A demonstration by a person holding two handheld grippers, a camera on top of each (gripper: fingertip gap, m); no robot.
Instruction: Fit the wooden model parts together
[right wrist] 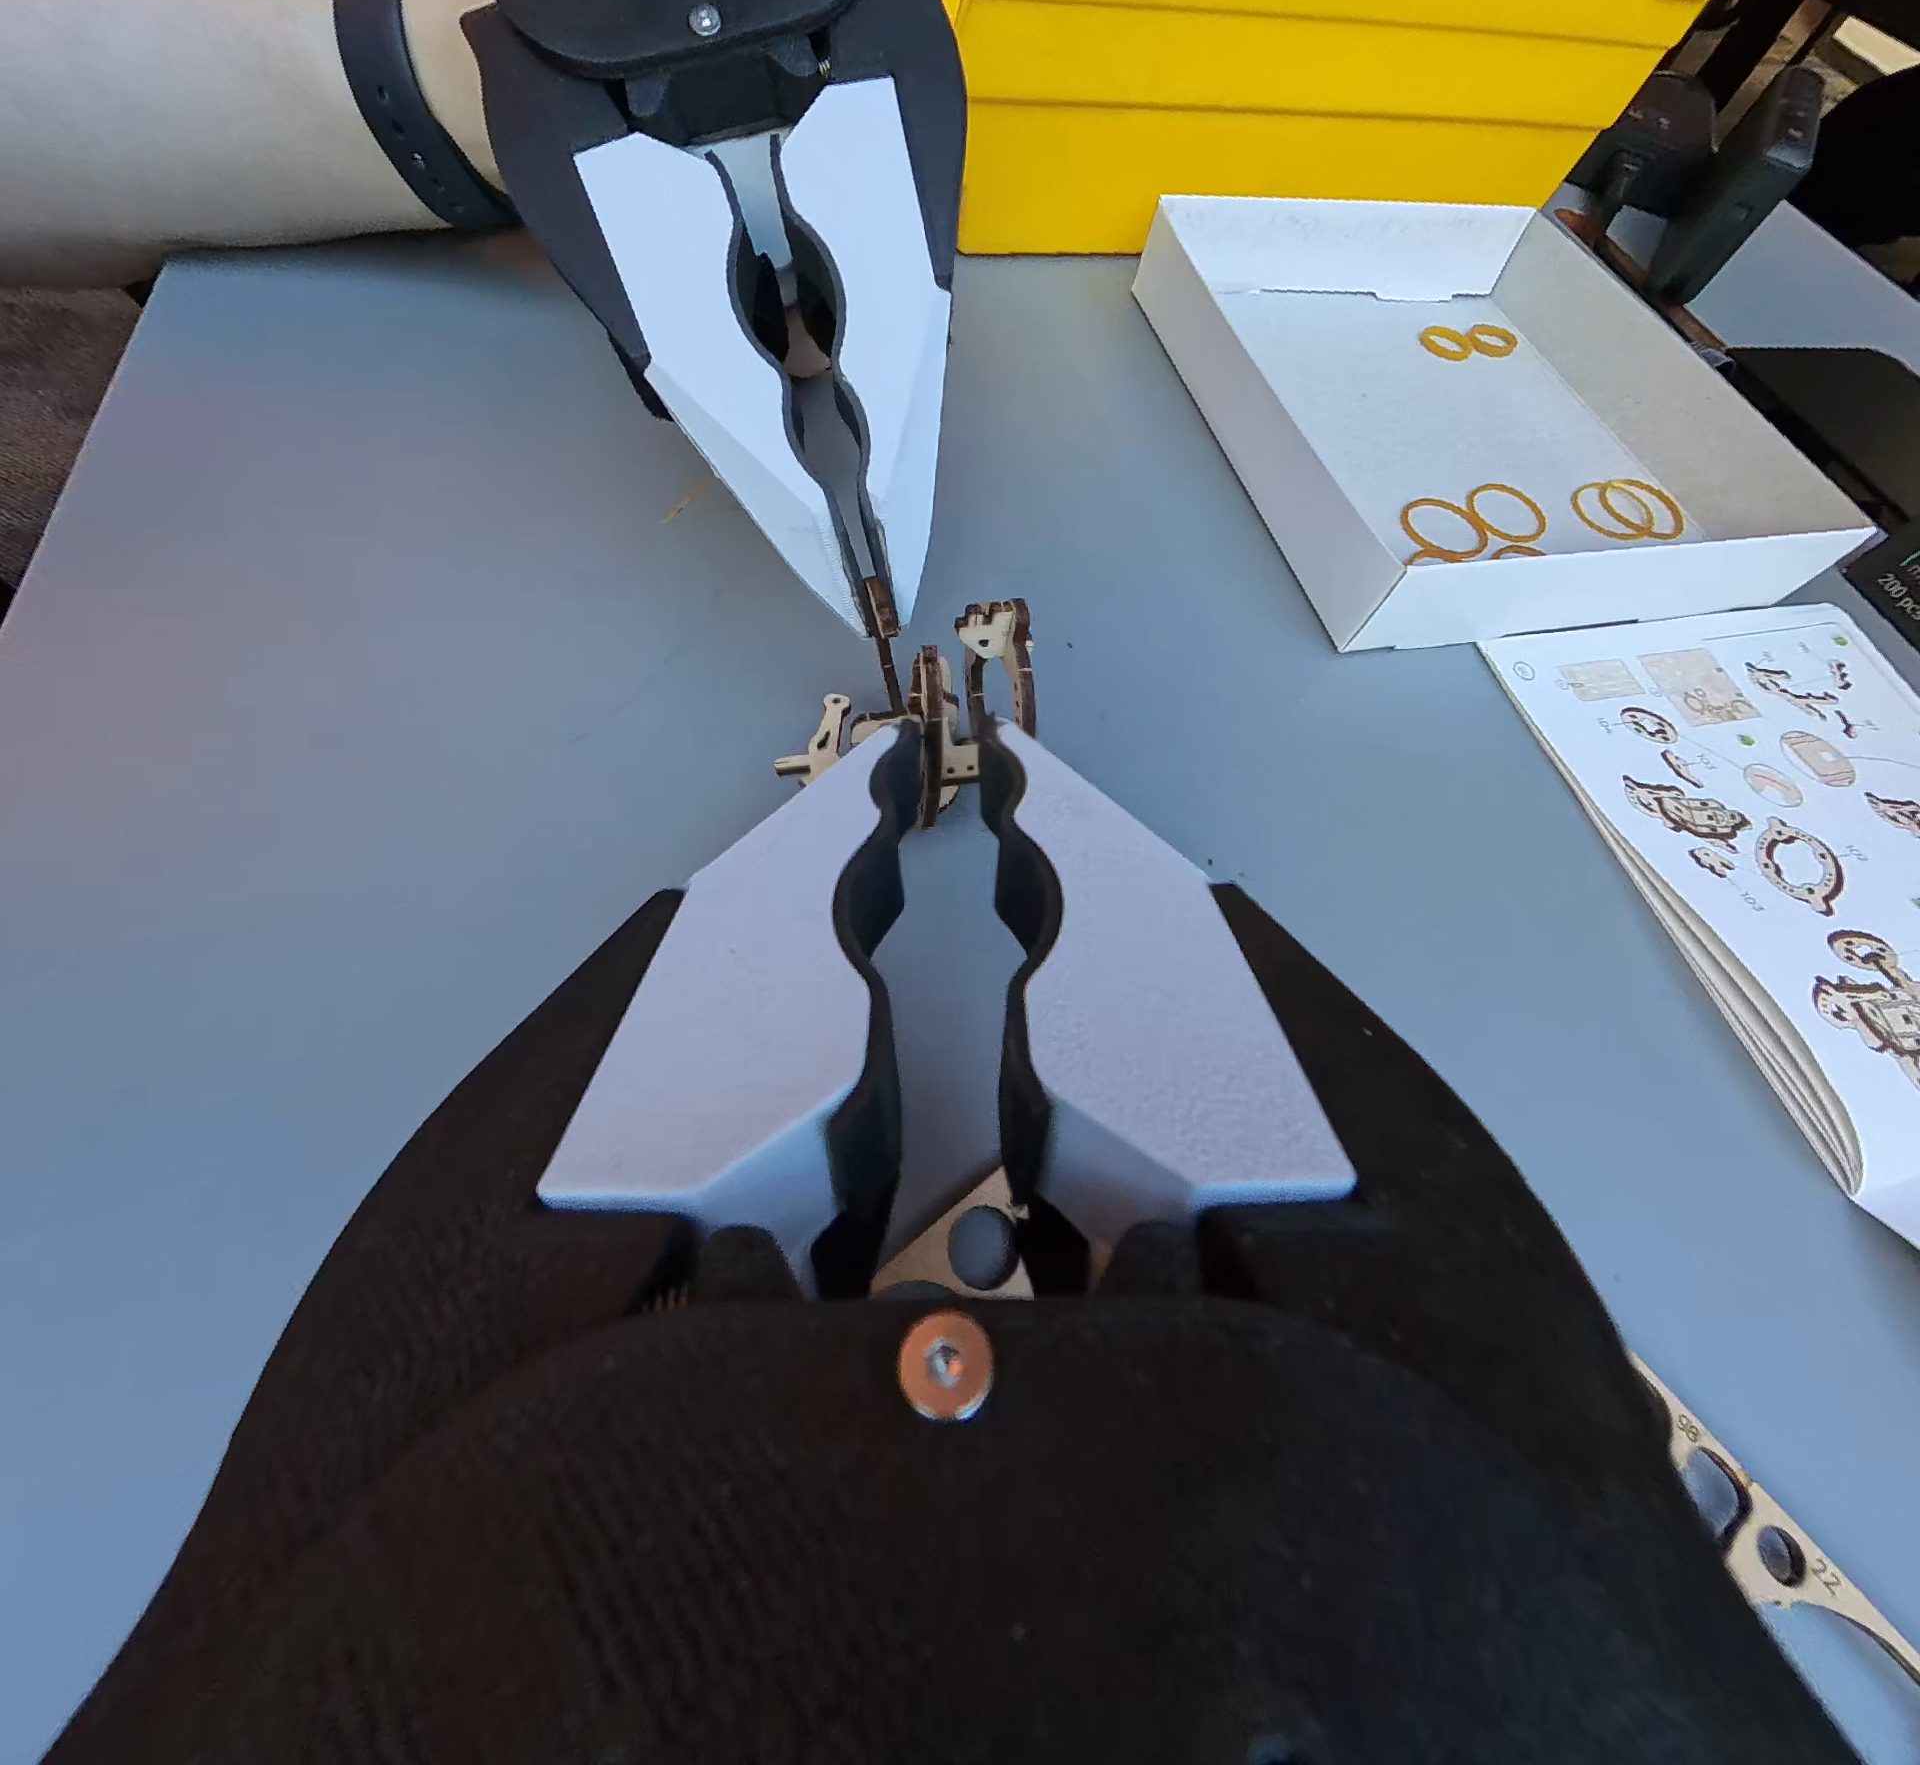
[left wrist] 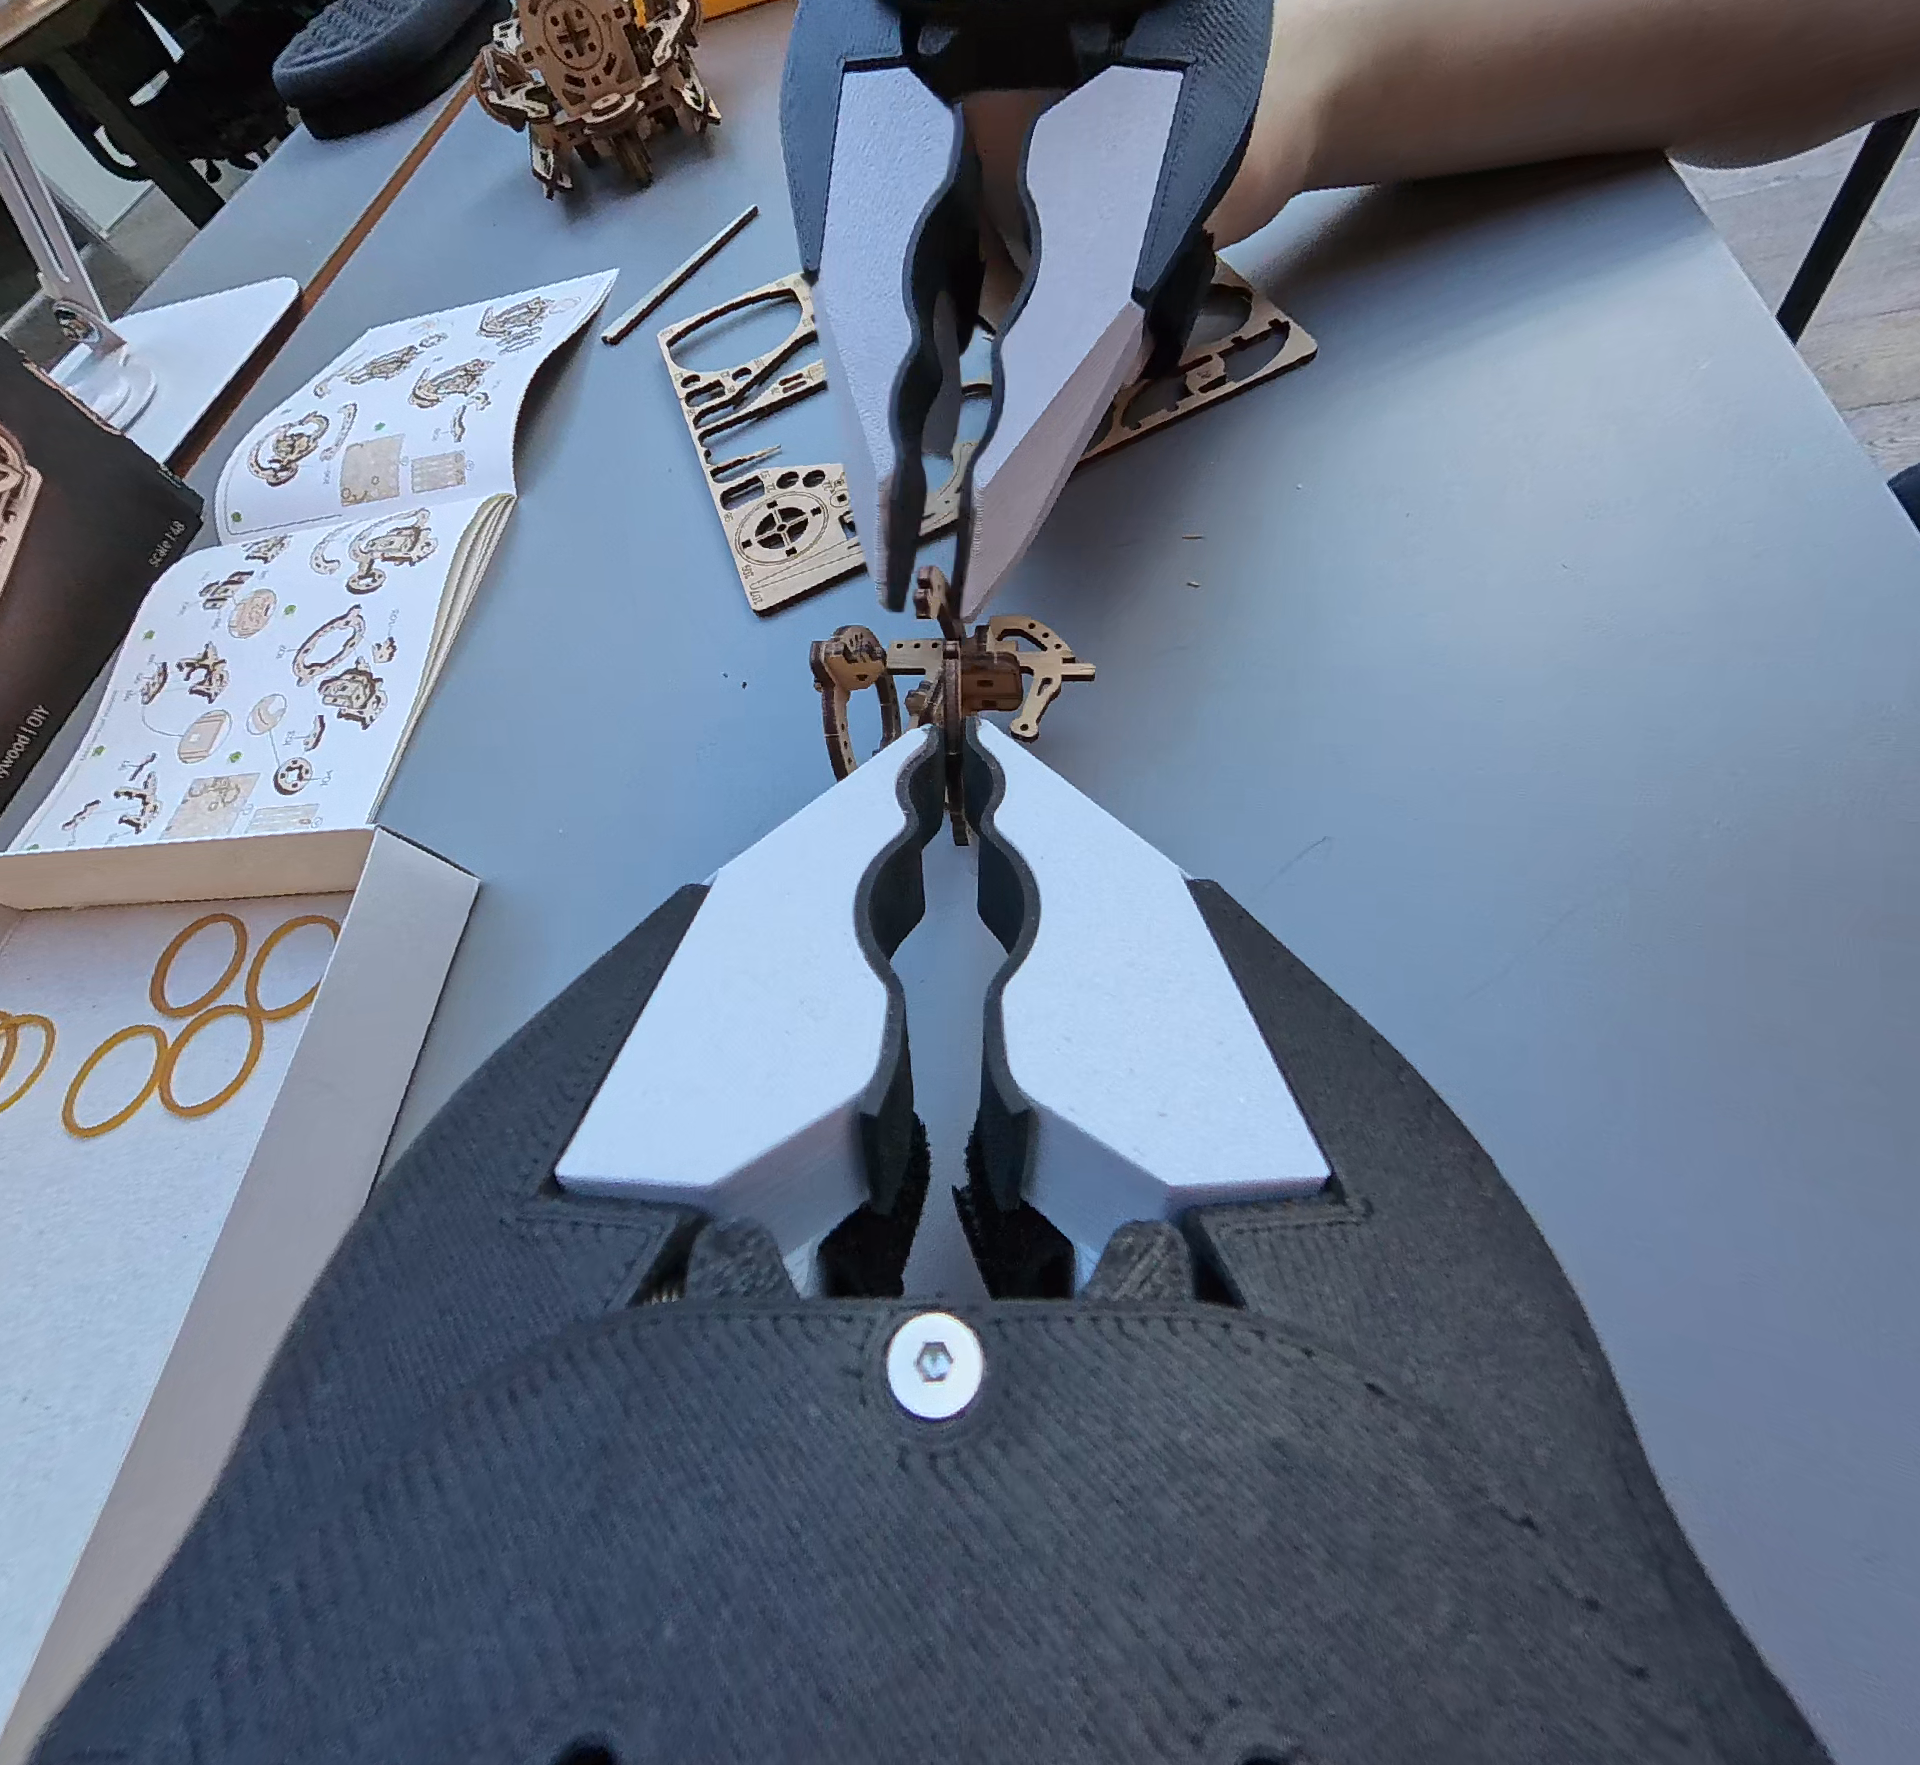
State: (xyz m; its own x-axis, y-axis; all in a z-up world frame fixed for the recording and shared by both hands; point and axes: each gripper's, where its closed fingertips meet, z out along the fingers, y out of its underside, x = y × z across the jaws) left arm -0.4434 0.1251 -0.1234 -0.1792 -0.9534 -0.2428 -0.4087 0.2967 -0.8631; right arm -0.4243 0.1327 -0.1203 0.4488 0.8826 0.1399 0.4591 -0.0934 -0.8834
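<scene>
Two black-and-white two-finger grippers are meeting tip to tip over the grey table (left wrist: 1455, 780), and each one is holding wood. The left gripper (left wrist: 948, 759) is nearly closed, its jaws pinching a thin plate of the small brown wooden model assembly (left wrist: 951, 681), which is hanging just above the table right in front of its tips. The right gripper (left wrist: 928, 598) is coming from the opposite side, also almost closed, nipping one small curved wooden piece (left wrist: 935, 595) that is touching the top of the assembly. In the right wrist view the same right gripper (right wrist: 940, 759) is appearing to grip the assembly (right wrist: 935, 739), while the left gripper (right wrist: 878, 614) is appearing to hold a thin strip, so which tool has which part is hard to tell. Only the left wrist view is showing one finished wooden model (left wrist: 582, 53) and one cut-out plywood sheet (left wrist: 790, 468) behind the right gripper, partly hidden. Only the right wrist view is showing one yellow plastic bin (right wrist: 1299, 53). Both views are showing one open instruction booklet (left wrist: 281, 593) and one white cardboard tray (right wrist: 1351, 614) with about seven yellow rubber rings (right wrist: 1475, 520), some cut off.
</scene>
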